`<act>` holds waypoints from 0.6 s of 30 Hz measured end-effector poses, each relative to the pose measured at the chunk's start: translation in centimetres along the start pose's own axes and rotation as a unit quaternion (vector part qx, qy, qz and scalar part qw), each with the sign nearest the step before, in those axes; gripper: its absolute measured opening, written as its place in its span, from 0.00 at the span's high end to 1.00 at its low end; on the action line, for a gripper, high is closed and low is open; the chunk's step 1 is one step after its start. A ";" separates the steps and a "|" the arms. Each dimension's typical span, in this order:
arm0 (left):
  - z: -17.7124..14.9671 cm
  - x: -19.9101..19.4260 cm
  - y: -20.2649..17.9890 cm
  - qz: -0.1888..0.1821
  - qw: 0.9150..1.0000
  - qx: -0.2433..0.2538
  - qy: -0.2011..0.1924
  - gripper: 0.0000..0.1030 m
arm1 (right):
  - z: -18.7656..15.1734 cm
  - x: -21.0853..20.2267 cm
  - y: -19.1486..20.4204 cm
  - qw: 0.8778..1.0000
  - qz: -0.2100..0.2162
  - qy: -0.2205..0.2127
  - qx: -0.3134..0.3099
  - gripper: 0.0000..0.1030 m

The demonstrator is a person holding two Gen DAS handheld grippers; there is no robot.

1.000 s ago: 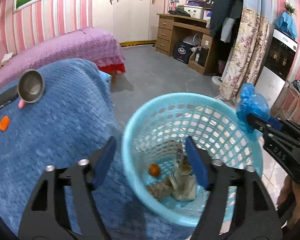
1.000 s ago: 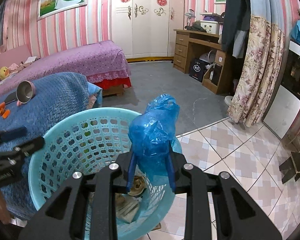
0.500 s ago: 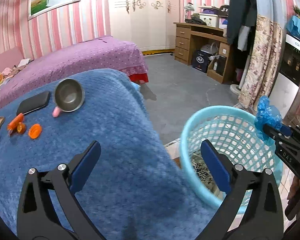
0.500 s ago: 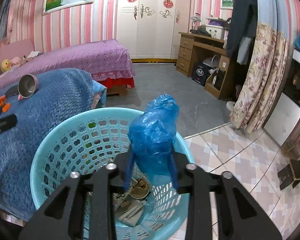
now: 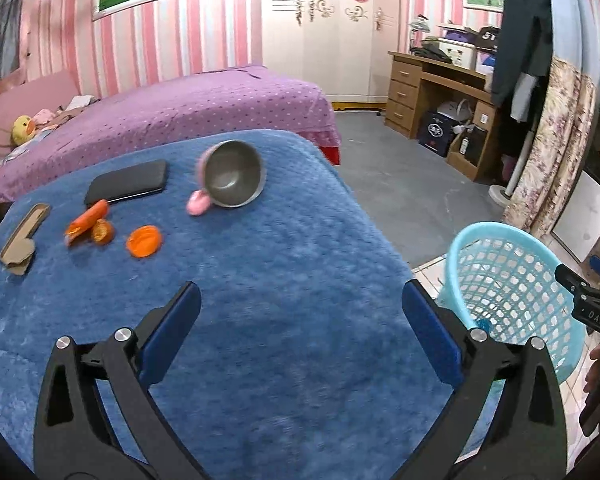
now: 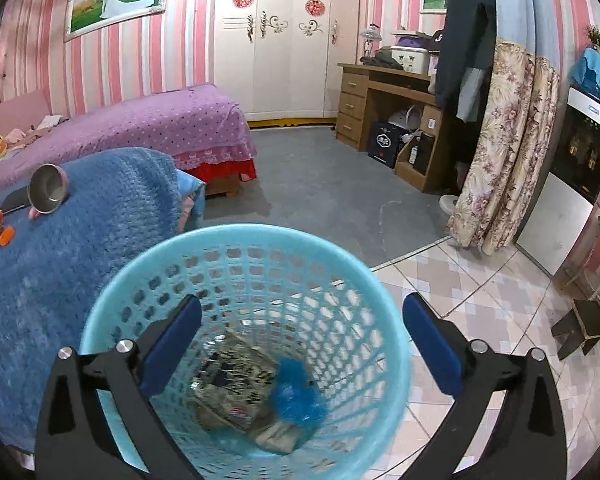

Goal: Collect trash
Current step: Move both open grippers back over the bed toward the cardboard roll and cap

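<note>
My left gripper hangs open over the blue blanket, nothing between its blue pads. Ahead of it lie orange peel pieces, an orange wrapper and a cardboard scrap. The light blue mesh basket stands on the floor to the right. My right gripper is over the basket, its jaws opening with nothing between them. A blue plastic bag lies inside on crumpled wrappers.
A black phone and a tipped metal bowl with a pink object beside it lie on the blanket. A purple bed is behind, a wooden desk and flowered curtain at the right.
My right gripper opened and the blue bag dropped from it into the basket. My left gripper swung left from above the basket to over the blanket and opened wider.
</note>
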State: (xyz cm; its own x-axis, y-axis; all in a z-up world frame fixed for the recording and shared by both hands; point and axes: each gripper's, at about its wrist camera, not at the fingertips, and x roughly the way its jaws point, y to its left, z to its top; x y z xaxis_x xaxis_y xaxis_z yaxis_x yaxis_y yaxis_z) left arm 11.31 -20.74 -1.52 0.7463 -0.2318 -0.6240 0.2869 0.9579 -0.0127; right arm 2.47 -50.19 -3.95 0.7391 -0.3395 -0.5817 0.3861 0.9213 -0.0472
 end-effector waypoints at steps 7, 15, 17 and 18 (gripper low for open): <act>0.5 -1.0 4.9 0.016 1.000 -0.008 0.006 0.06 | 1.2 -0.8 6.2 0.999 0.028 -0.010 -0.029 0.05; 1.2 -1.4 13.2 0.057 0.998 -0.027 0.020 0.06 | 3.3 -2.2 14.9 0.995 0.084 -0.033 -0.052 0.05; 0.9 -1.3 15.4 0.066 0.997 -0.039 0.024 0.05 | 3.9 -2.4 17.4 0.993 0.098 -0.039 -0.056 0.05; 0.6 -1.3 16.7 0.070 0.996 -0.044 0.026 0.05 | 4.1 -2.4 18.4 0.992 0.104 -0.040 -0.057 0.05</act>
State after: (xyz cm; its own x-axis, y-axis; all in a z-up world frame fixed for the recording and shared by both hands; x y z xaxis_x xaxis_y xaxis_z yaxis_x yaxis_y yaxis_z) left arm 15.50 -4.50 -0.50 0.7428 -0.0890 -0.6636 0.1270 0.9919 0.0091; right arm 10.03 -33.22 -0.12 0.8396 -0.1498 -0.5222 0.1594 0.9869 -0.0268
